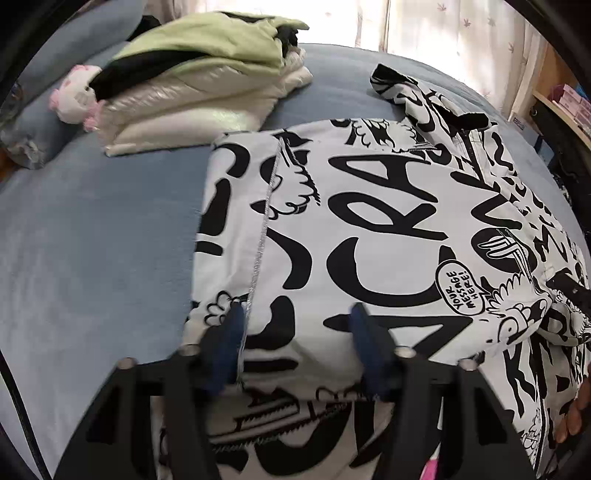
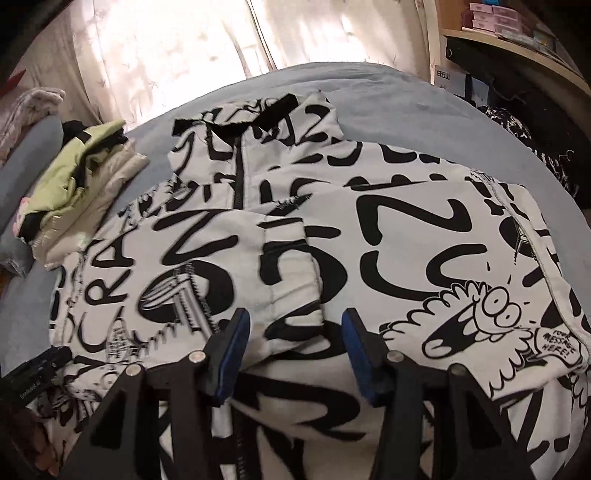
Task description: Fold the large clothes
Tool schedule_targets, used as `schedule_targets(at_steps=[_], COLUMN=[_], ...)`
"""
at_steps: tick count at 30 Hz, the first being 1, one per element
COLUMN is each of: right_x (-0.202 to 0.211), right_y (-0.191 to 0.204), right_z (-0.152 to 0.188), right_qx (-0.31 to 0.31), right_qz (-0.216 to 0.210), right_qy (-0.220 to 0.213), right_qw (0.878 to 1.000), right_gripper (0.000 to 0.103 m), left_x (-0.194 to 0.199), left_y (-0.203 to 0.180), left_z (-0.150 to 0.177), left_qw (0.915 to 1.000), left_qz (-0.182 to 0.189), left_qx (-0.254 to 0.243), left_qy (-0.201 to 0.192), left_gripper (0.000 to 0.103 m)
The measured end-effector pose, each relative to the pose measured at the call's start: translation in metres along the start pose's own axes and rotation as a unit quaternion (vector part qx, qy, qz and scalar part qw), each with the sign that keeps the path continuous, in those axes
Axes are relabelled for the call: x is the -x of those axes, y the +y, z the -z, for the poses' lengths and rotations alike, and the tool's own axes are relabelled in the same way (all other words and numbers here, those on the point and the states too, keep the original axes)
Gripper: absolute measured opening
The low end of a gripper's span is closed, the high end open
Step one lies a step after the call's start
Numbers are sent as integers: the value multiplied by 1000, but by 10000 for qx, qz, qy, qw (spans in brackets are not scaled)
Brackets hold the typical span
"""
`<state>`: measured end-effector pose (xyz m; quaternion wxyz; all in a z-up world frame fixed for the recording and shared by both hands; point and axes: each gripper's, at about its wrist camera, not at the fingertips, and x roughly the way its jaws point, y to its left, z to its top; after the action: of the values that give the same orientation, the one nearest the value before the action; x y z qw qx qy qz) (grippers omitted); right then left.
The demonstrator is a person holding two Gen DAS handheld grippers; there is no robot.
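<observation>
A large white jacket with black graffiti print (image 1: 388, 206) lies spread on the blue bed (image 1: 92, 240), both sides folded in over its middle. My left gripper (image 1: 295, 317) hangs open over the folded left flap near its lower hem; its blue pads (image 1: 231, 332) stand apart with cloth lying under them, not pinched. In the right wrist view the jacket (image 2: 424, 240) fills the frame, collar and zip at the far end. My right gripper (image 2: 293, 321) is open just above the folded-in sleeve (image 2: 291, 258), nothing clamped. The left gripper's body (image 2: 37, 369) shows at the lower left edge.
A stack of folded clothes (image 1: 192, 85), green on cream, sits at the bed's far left with a pink-and-white plush toy (image 1: 75, 92) beside it. Curtains (image 2: 166, 48) hang behind the bed. A shelf with boxes (image 2: 517, 22) stands at the right. A hand (image 1: 576, 417) shows at the right edge.
</observation>
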<state>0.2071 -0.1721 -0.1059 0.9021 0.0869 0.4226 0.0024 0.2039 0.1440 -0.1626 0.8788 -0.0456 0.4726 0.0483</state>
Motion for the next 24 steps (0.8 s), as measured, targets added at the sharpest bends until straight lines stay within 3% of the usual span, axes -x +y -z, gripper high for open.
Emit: schedule_targets(at_steps=[24], right_x=[121], right_y=[-6], right_z=[44], right_qx=[-137], right_qz=[-190], right_qy=[-459], right_qw=[9987], right_gripper=[51], left_x=[123], left_y=[-8], left_z=[53], left_qw=[9990], left_qz=[26], left_qx=[-167], left_qy=[-413], left_gripper=[63])
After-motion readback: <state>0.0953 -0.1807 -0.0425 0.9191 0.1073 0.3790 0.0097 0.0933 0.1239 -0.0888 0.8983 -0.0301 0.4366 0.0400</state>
